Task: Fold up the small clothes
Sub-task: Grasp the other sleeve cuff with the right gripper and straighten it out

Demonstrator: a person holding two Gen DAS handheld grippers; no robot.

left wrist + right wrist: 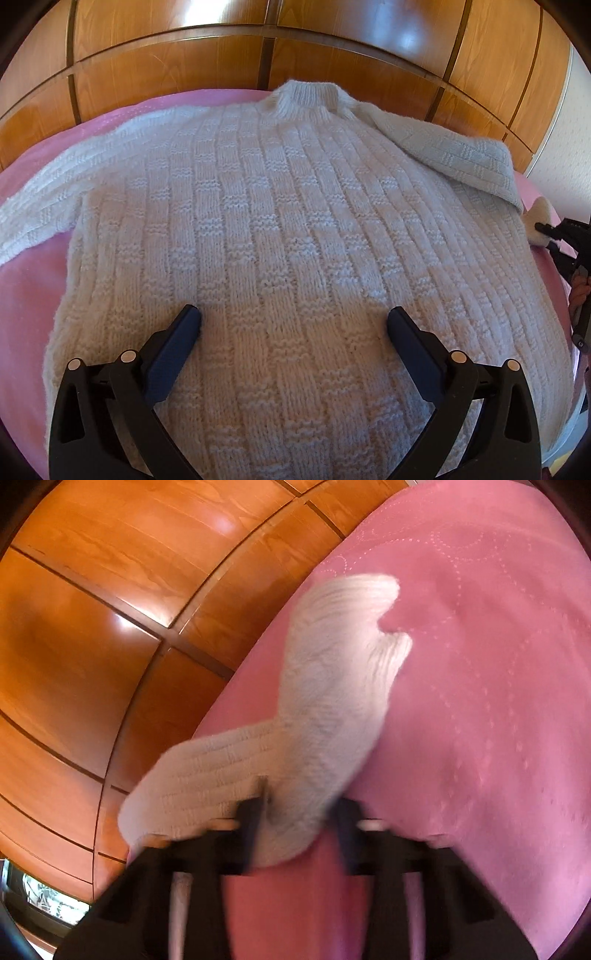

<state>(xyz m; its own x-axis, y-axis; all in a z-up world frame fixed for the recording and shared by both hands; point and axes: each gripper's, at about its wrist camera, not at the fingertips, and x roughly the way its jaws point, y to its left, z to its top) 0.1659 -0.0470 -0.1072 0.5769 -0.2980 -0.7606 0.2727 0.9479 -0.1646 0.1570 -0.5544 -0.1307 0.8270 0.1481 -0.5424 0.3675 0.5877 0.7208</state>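
Note:
A white knitted sweater [288, 206] lies flat on a pink bedspread [33, 280], collar at the far end. Its left sleeve [40, 199] stretches out to the left. Its right sleeve [465, 158] is folded back near the right edge. My left gripper [293, 325] is open, its fingers resting over the lower body of the sweater. My right gripper [295, 812] shows blurred in the right wrist view, its jaws around the cuff end of the sleeve [332, 701]. It also shows at the right edge of the left wrist view [546, 229], touching the cuff.
Glossy wooden wardrobe panels [295, 48] rise behind the bed, also in the right wrist view [92, 646]. A white wall [576, 147] is at the far right. The pink bedspread [498, 701] spreads right of the sleeve.

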